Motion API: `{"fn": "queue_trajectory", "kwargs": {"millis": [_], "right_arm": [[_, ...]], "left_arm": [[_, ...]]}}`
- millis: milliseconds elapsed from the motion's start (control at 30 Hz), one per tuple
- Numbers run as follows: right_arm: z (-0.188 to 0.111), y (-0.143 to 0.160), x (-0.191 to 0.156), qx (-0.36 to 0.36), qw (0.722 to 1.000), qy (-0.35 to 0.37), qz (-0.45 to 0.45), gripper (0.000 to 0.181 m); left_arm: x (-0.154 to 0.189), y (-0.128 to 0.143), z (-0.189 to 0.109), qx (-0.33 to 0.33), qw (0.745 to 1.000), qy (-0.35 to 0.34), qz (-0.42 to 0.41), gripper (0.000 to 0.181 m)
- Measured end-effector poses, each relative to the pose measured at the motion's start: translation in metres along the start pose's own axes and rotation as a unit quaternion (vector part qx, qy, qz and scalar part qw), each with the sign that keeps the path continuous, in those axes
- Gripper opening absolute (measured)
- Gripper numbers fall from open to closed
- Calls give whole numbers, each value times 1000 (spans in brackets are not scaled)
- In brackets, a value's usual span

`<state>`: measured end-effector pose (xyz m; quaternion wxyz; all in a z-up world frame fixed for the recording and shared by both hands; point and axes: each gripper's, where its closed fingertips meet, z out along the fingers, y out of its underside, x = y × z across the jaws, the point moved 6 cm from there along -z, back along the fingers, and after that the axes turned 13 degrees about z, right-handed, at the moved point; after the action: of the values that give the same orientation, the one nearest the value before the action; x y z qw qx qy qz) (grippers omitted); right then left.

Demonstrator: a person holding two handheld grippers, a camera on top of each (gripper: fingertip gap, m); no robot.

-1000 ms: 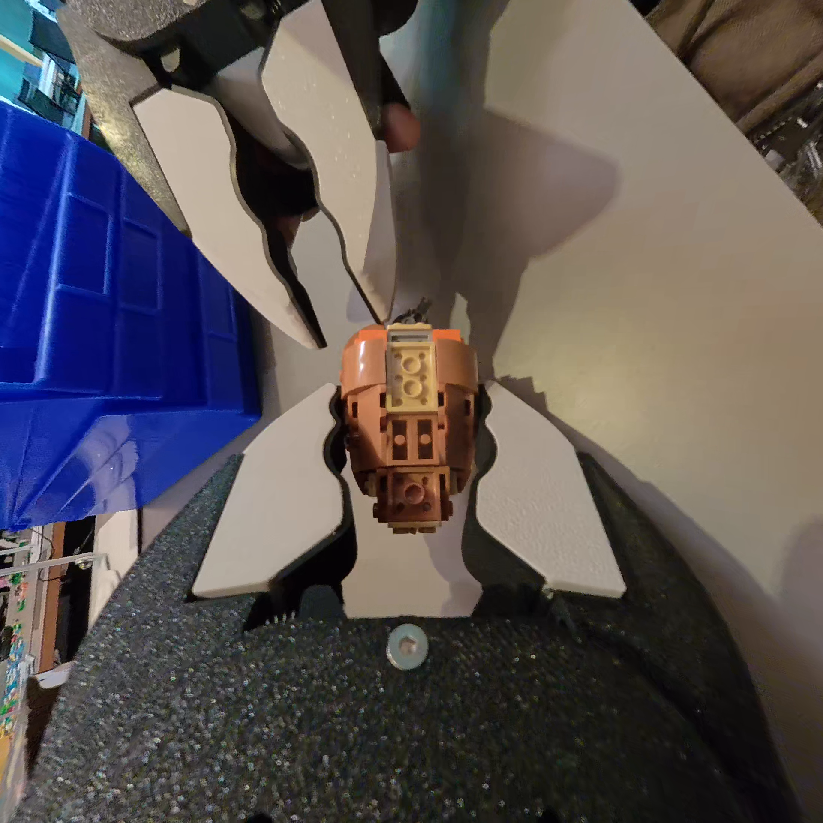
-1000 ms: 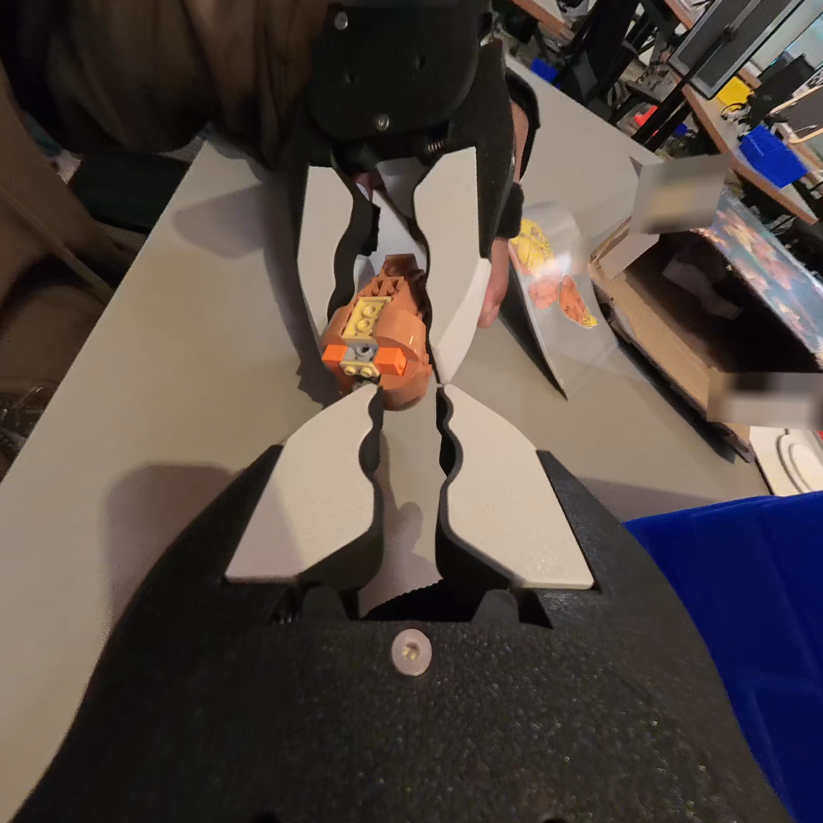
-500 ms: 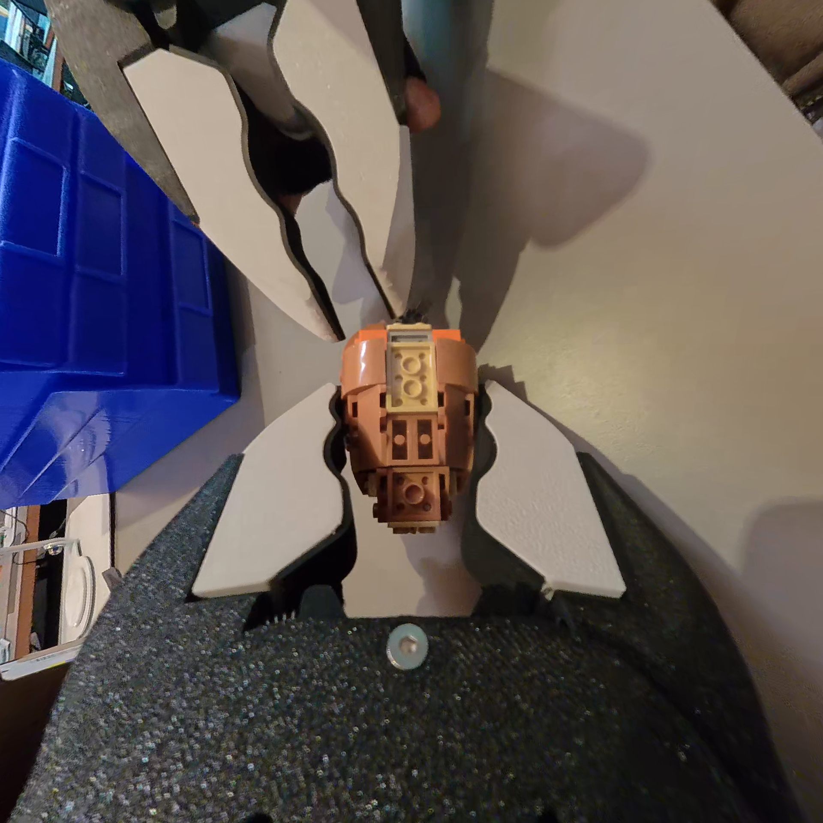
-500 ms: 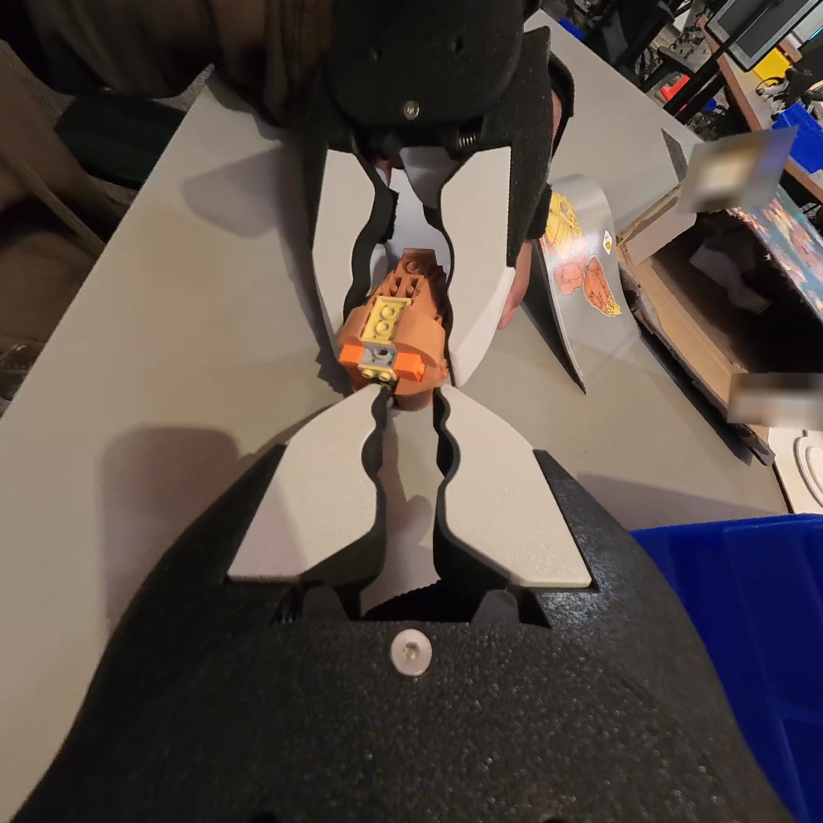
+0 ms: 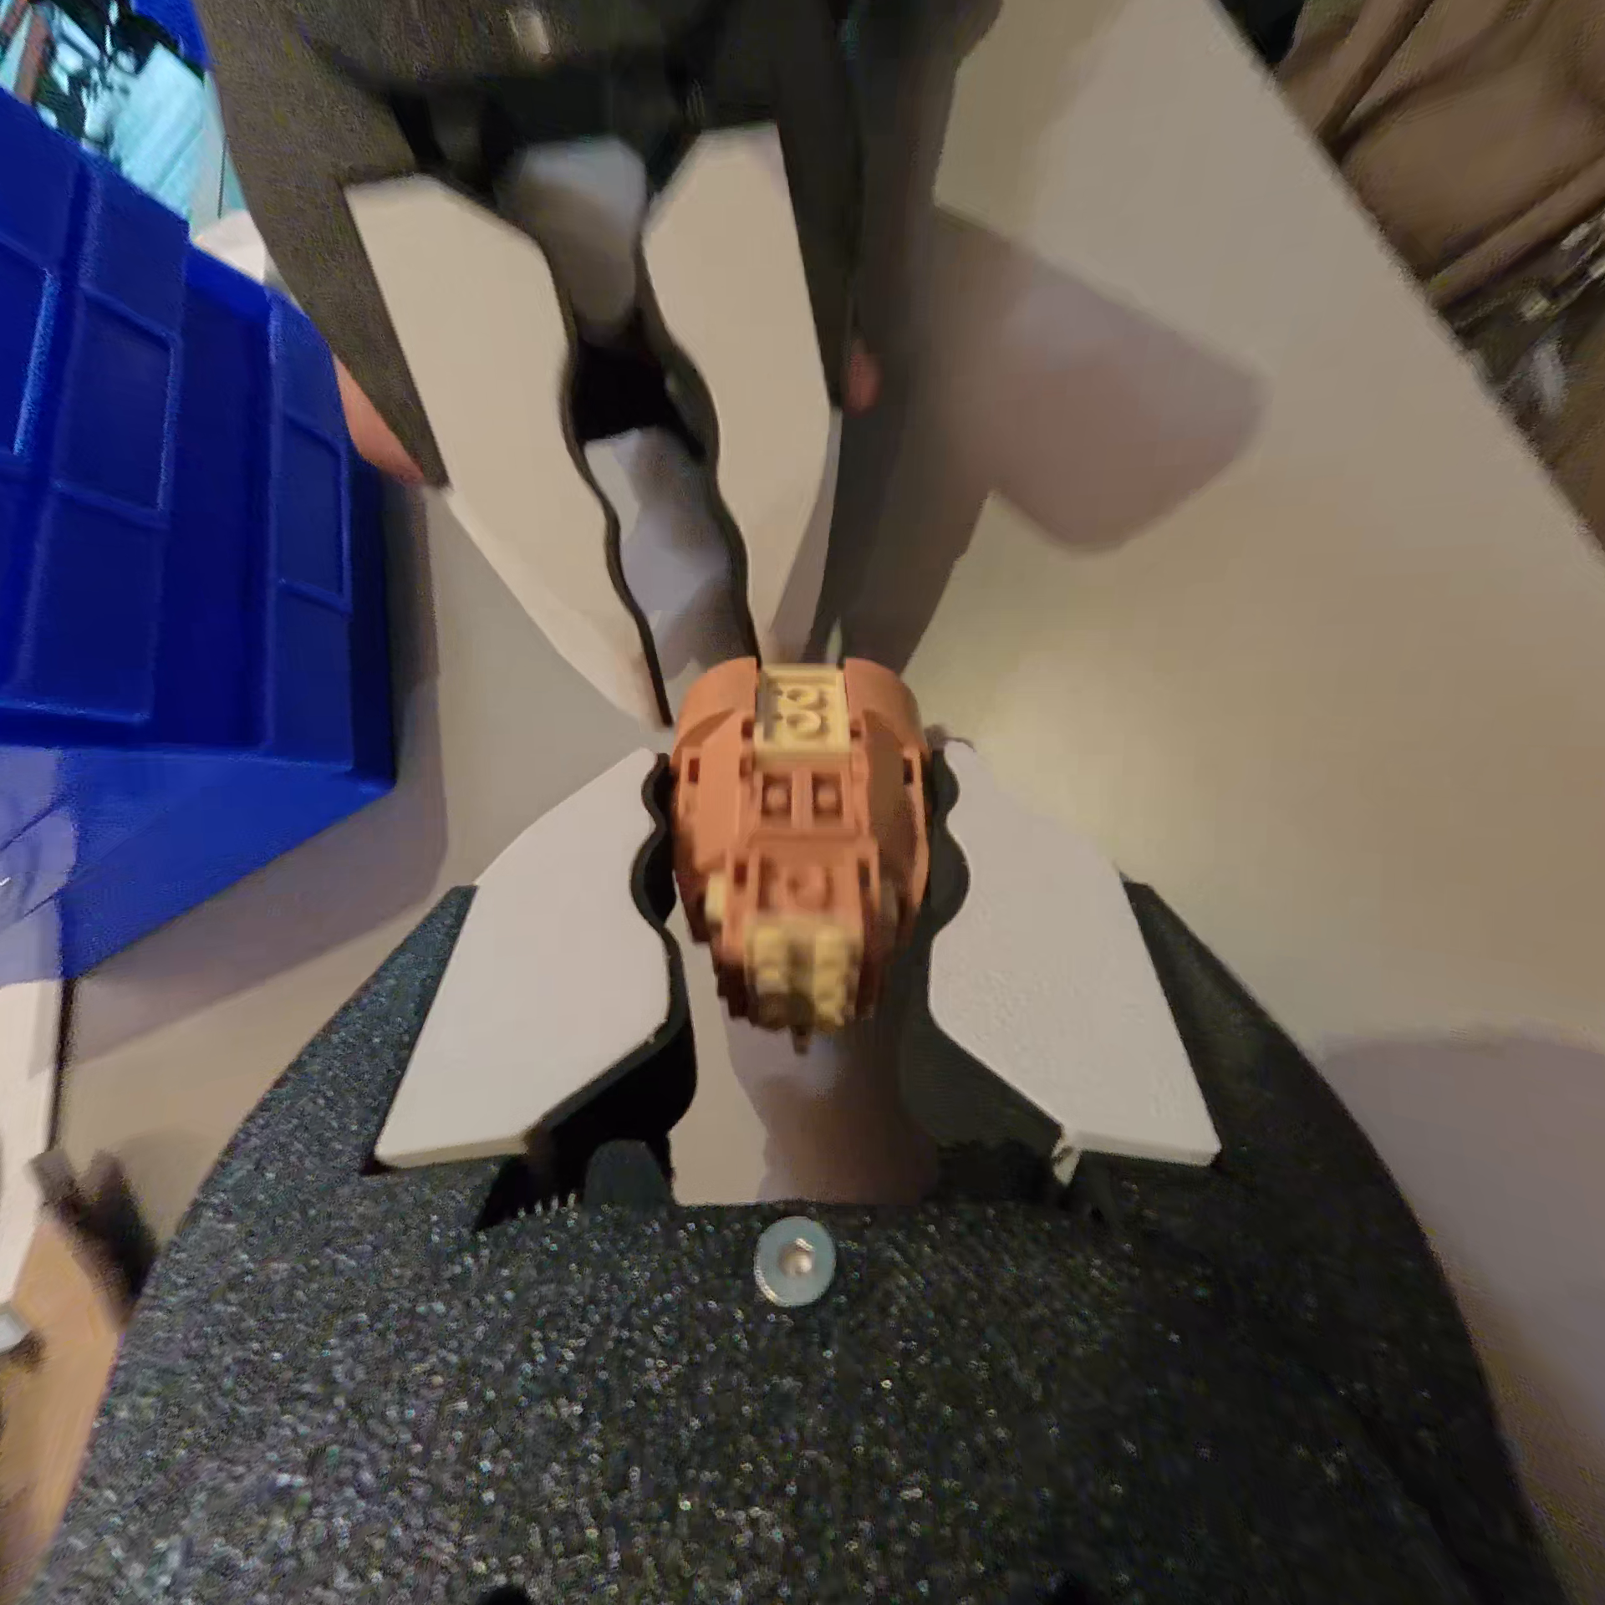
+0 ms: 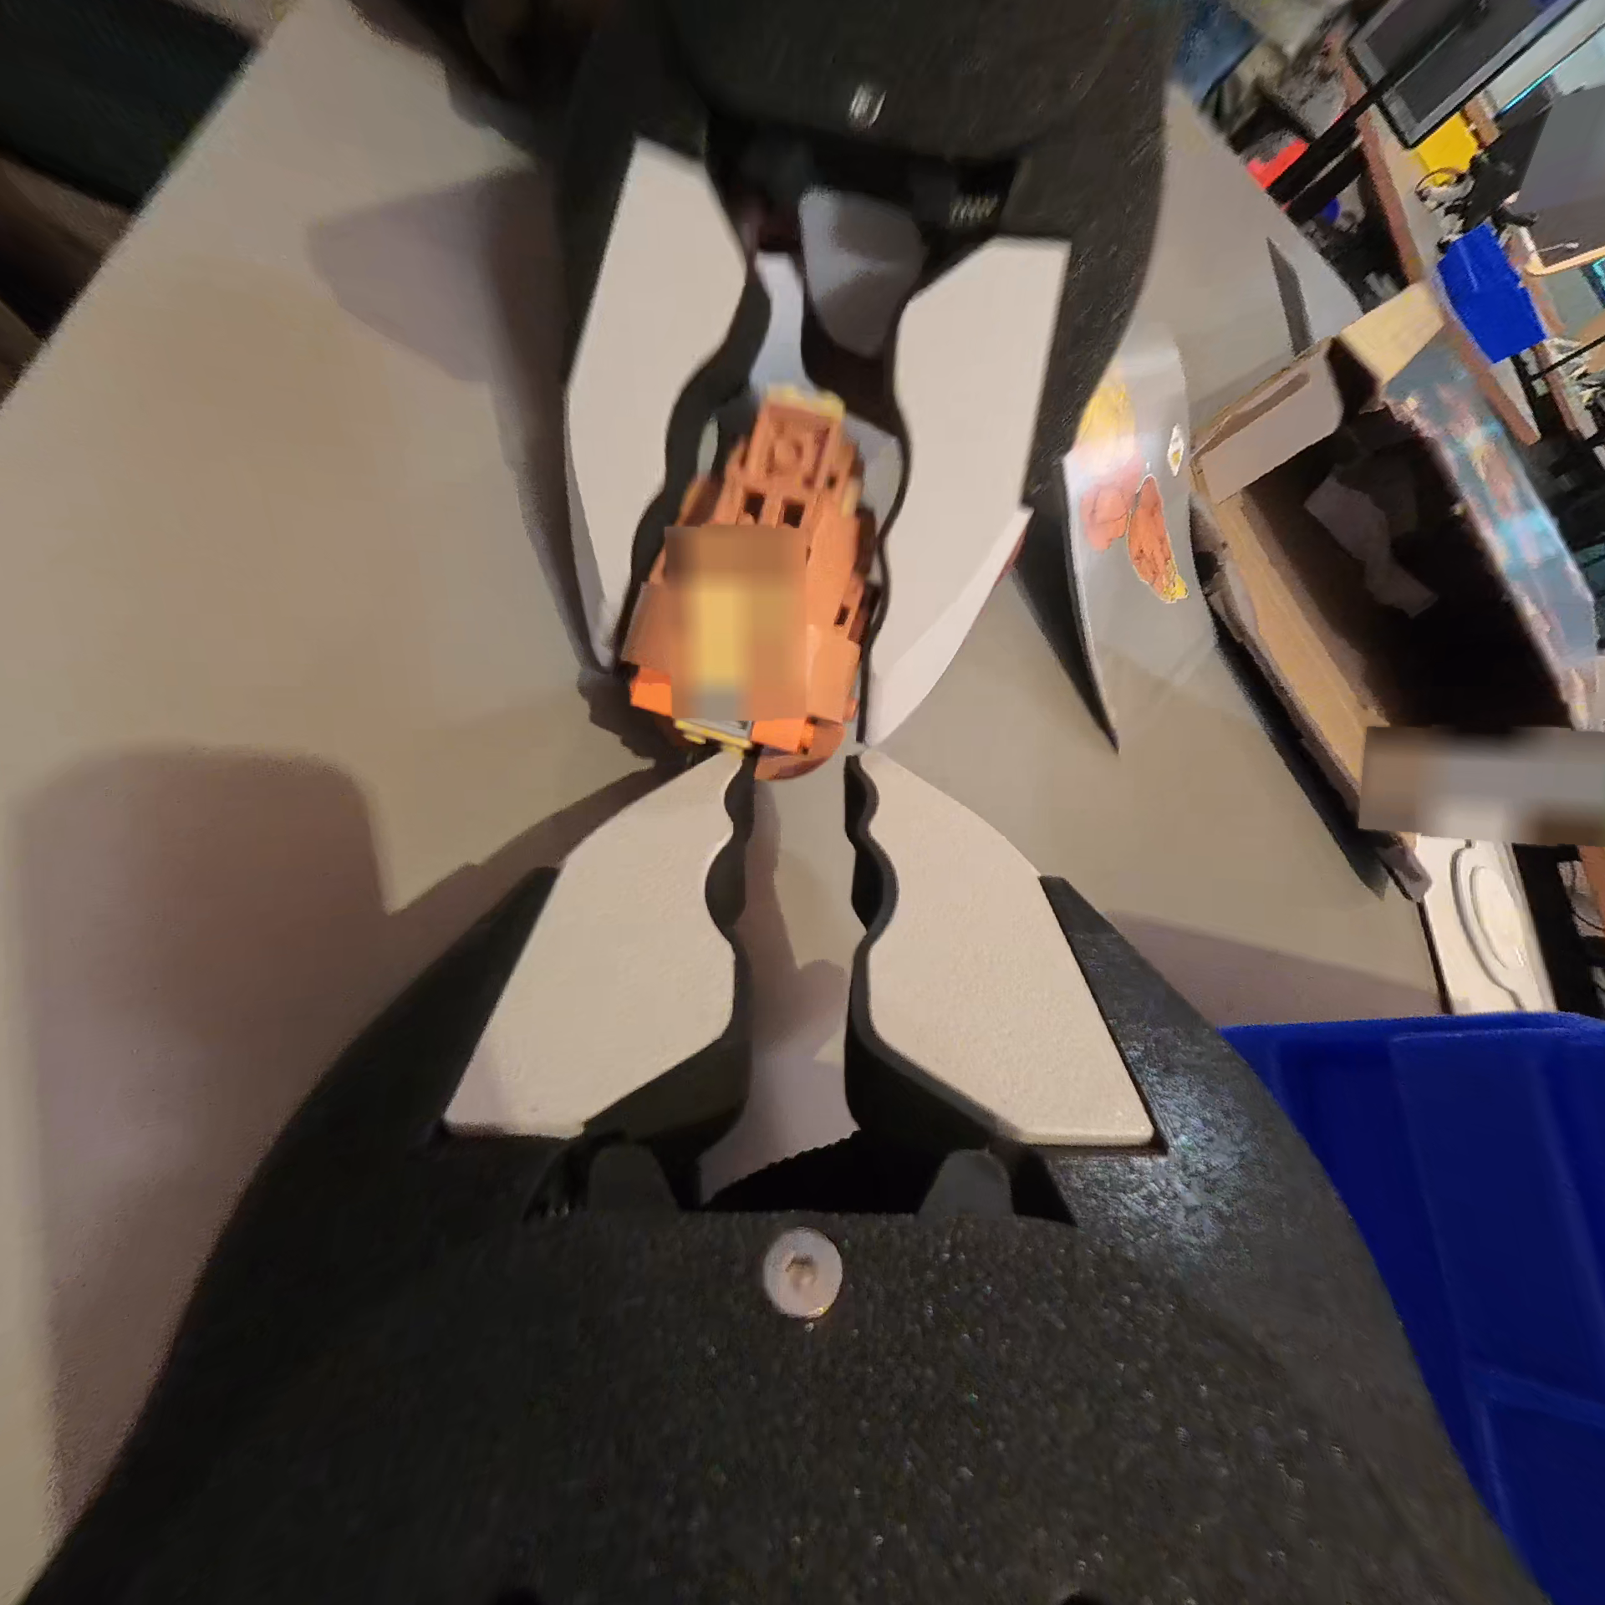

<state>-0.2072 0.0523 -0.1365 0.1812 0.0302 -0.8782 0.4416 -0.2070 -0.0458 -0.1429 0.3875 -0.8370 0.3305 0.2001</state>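
Left wrist view: blue bin [image 5: 174, 521] beside gripped brick model [image 5: 795, 834], somewhat blurred.

Opposed close wrist views, shared brick model [image 5: 795, 855].

Left gripper [image 5: 795, 764]: body moulded in black speckled foam-like plastic; a silver washer and screw [image 5: 795, 1284] are set at 6 o'clock of the jaws. Two pale grey fingers [image 5: 556, 973] are fitted, flat-faced, with wavy black-edged inner profiles.

Right gripper [image 6: 795, 764]: same black textured body, a round silver screw [image 6: 802, 1284] is seated centrally; matching grey fingers [image 6: 981, 981], toothed black rack visible between them.
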Motion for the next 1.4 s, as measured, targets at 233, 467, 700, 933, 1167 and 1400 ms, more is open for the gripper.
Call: {"fn": "queue_trajectory", "kwargs": {"millis": [233,467,700,933,1167,1400], "right_arm": [[11,8,2,-12,1000,12,-8,7],[12,11,1,-17,1000,12,-9,13],[11,11,3,-13,1000,11,10,14],[3,2,13,39,997,0,73,16],[2,-5,9,64,992,-35,100,19],[1,-4,11,63,992,-34,108,21]], "left_arm": [[-3,-3,-1,24,999,-6,-20,56],[-3,13,-5,24,997,8,-73,56],[-3,25,-9,-70,995,4,-76,56],[-1,21,-7,-67,995,16,-76,56],[0,15,-2,-57,995,23,-80,56],[1,14,-2,-55,996,21,-71,56]]}}
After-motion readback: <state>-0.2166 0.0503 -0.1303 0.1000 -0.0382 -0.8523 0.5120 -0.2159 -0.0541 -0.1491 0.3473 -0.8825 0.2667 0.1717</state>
